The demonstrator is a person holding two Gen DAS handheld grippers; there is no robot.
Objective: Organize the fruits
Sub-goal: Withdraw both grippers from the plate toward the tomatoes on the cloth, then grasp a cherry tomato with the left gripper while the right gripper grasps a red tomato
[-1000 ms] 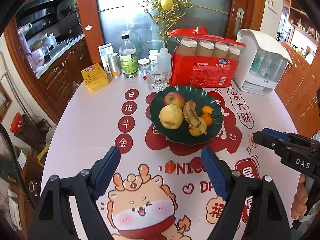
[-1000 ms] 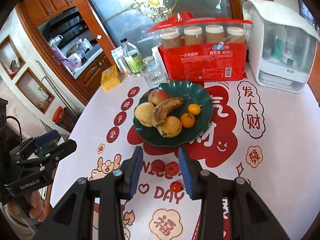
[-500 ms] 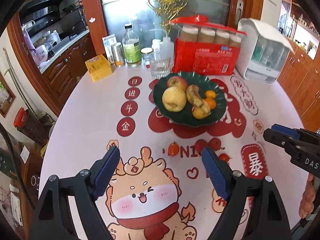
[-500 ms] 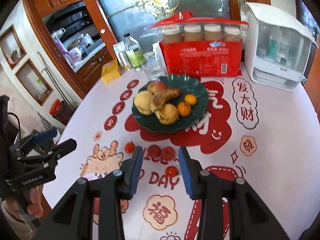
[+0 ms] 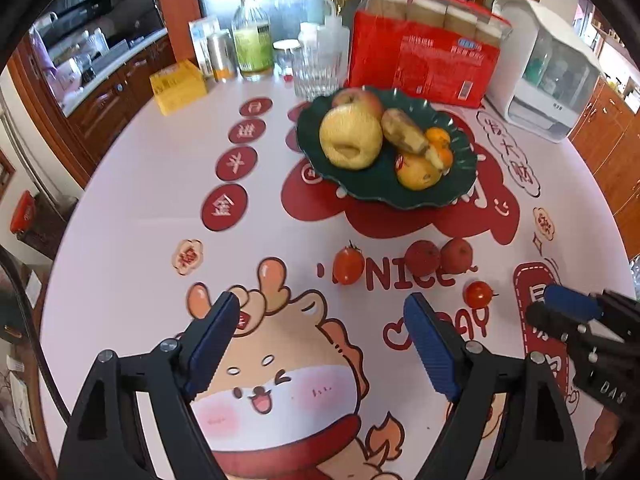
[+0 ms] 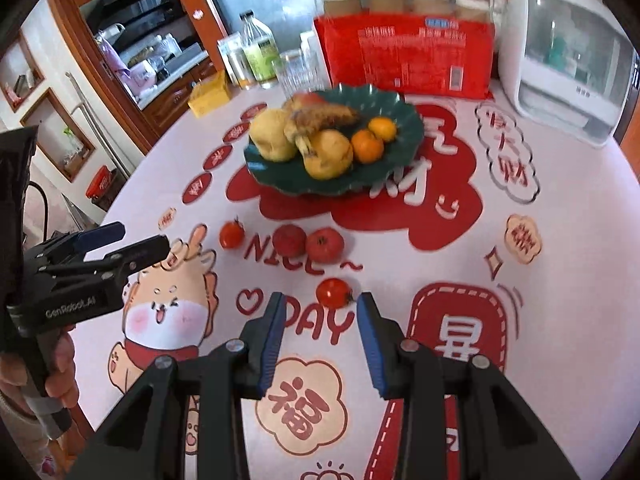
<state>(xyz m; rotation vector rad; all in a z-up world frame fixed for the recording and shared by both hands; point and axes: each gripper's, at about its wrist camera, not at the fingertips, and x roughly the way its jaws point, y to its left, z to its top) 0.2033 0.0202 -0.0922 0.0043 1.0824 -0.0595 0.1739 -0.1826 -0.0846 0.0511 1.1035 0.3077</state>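
The nearest cherry tomato (image 6: 333, 293) lies loose on the tablecloth (image 6: 560, 240), just ahead of the right gripper (image 6: 321, 310), fingers parted and empty; the left gripper (image 5: 322, 314), wide open, seems farther off.

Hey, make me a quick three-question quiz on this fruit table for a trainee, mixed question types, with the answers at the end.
1. True or false: the right gripper is shut on the nearest cherry tomato.
2. How many small red fruits lie loose on the tablecloth, outside the green plate?
3. Multiple choice: which gripper is opened wider? A) the left gripper B) the right gripper C) both equal

Key
1. False: its fingers are apart, and the tomato sits just ahead of the tips.
2. Four: two cherry tomatoes and two rounder red fruits side by side.
3. A
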